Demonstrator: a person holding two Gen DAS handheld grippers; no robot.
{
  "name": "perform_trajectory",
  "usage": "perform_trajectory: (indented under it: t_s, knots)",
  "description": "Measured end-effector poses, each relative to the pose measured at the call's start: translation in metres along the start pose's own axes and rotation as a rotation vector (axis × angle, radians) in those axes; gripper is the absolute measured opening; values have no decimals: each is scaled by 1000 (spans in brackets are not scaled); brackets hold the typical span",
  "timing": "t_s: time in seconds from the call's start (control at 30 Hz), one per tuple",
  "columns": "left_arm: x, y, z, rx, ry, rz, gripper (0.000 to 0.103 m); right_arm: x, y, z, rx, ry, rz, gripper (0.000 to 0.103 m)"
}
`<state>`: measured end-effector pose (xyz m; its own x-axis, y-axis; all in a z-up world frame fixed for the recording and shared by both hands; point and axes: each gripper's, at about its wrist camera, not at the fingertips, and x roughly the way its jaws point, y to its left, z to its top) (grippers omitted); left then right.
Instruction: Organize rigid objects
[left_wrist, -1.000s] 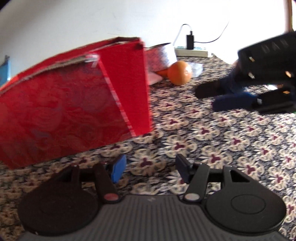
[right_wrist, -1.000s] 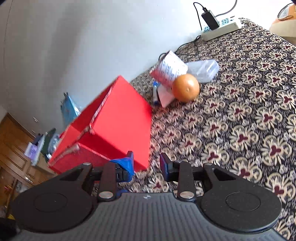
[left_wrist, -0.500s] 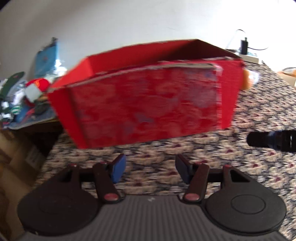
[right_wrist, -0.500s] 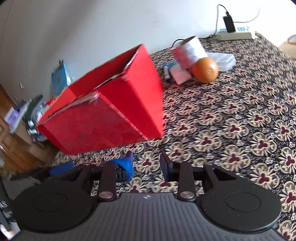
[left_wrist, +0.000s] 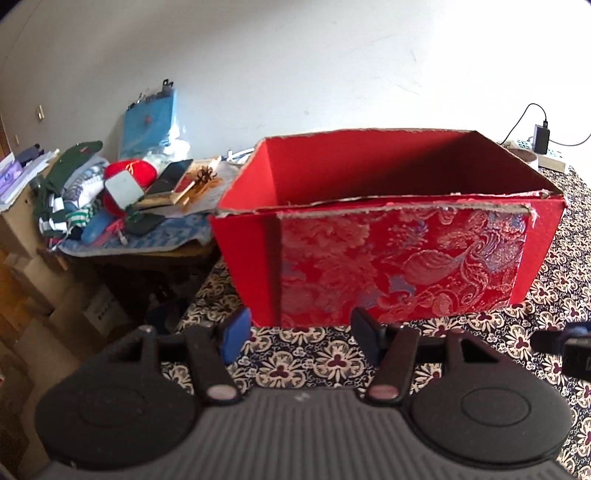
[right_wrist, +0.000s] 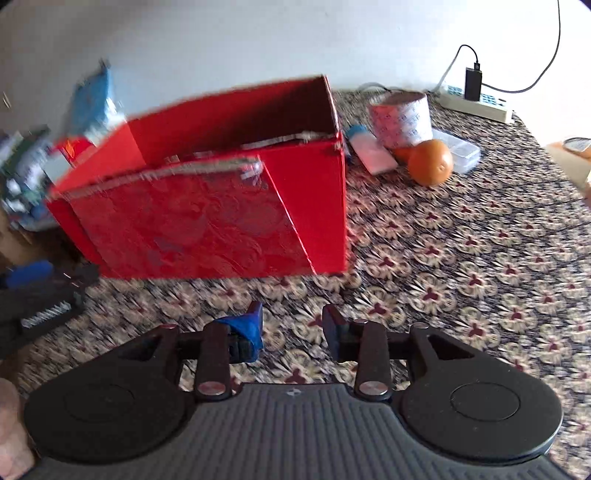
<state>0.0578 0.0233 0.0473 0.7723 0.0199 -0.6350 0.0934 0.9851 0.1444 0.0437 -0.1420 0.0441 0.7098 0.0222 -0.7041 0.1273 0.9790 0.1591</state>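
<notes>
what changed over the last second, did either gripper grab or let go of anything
Neither gripper took hold of or released anything. Both views swung so the red box now faces them and its open top shows. The right gripper has nothing between its fingers and its jaws are opening, wider than a second ago. The left gripper stayed open and empty. The box, orange and tape roll kept their places on the patterned cloth.

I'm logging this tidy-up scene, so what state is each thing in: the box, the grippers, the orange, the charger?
Red box: upright, top open, no lid.
Left gripper: open, empty.
Right gripper: opening, nothing between its jaws.
Orange: whole, unpeeled, on the cloth.
Charger: plugged into the power strip.
</notes>
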Motion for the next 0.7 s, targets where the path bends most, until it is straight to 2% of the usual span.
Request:
perform_trajectory:
  t_s: [0.07,0.17,0.27,0.5,0.7]
  knots:
    - [2,2,-1,-10,12,-2,62,2,6,1,-45,40,-18,19]
    - [7,1,-1,-22,40,-20,62,-5,8,-3,-64,10,27,19]
    - [10,0,-3,-23,61,-36,62,-1,12,-5,-72,57,66,20]
    - [13,-16,-10,26,95,-43,62,9,9,-12,-35,136,146,20]
    - [15,-21,-12,27,117,-60,62,7,1,-13,-6,135,150,21]
